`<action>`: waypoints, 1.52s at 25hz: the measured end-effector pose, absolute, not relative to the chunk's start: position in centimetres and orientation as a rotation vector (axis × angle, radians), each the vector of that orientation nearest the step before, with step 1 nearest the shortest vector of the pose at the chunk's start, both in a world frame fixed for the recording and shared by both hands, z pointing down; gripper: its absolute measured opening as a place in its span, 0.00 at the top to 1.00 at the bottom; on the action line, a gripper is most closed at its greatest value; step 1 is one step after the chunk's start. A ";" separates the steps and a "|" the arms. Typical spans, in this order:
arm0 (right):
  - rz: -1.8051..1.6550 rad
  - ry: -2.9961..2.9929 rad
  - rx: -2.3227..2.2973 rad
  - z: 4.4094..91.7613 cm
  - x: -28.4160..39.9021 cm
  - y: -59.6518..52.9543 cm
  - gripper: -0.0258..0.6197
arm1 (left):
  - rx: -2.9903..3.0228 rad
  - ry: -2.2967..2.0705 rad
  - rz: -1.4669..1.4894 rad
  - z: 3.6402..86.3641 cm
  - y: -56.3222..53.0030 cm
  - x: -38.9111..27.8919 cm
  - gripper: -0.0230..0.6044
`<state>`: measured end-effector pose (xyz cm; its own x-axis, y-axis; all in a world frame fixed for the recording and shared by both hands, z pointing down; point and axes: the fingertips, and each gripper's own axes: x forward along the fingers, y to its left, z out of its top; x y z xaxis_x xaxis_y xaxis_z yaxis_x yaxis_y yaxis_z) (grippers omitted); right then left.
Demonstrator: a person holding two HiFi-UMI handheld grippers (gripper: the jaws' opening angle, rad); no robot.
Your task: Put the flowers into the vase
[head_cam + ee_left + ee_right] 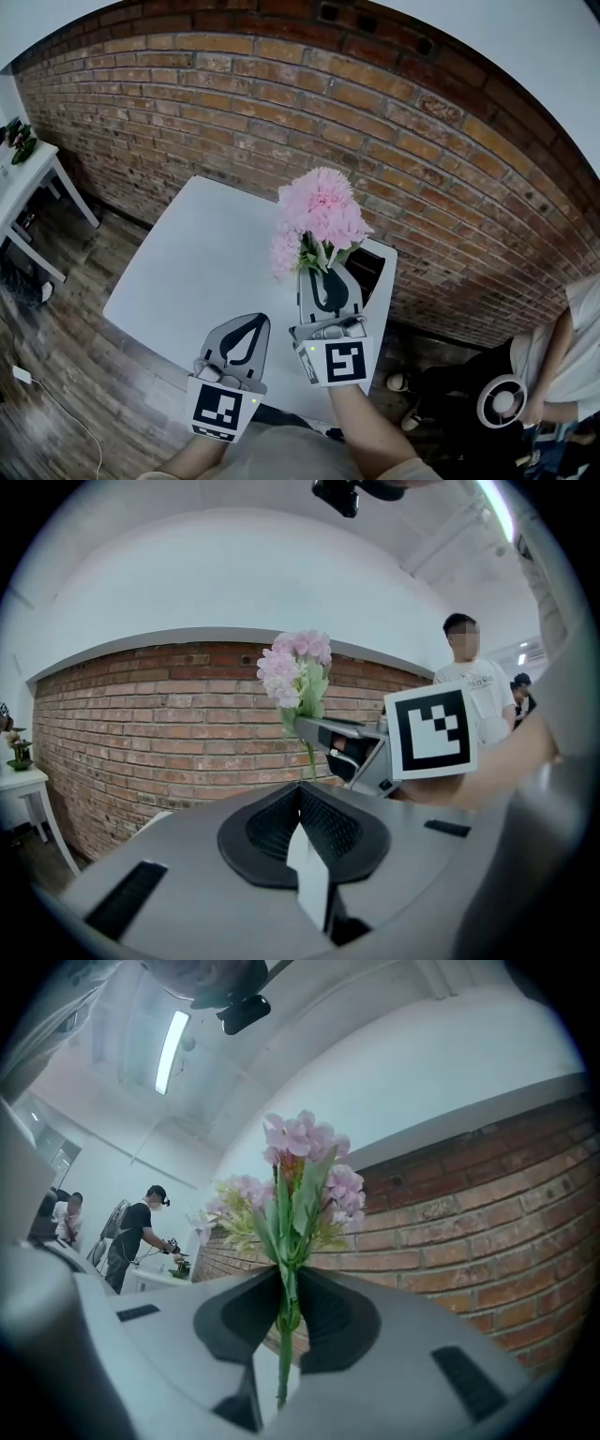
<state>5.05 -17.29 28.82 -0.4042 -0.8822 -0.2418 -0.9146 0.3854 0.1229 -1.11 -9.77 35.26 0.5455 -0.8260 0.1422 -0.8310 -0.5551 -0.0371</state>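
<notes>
– Pink flowers (321,211): location, status?
– Item one: stems clamped in my right hand-held gripper (325,279), raised over the white worktop (187,272). Item two: left hand-held gripper (249,326), closed, empty, near left. Vase: none visible to me. Placing not yet done, I judge.

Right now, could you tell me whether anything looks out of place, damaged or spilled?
Nothing stands out: the right gripper holds the pink flowers upright by their stems over the white table, and nothing is spilled.
</notes>
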 end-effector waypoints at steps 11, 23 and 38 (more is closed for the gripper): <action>0.354 2.400 -1.628 26.4 7.6 -18.7 0.87 | 2.738 -1.451 0.226 35.0 -11.0 -0.5 0.95; 0.357 2.373 -1.596 25.8 7.7 -21.6 0.87 | 2.746 -1.469 0.217 34.9 -13.8 -0.3 0.95; 0.269 2.387 -1.618 29.8 8.1 -24.4 0.87 | 2.722 -1.477 0.264 35.7 -15.0 -0.2 0.95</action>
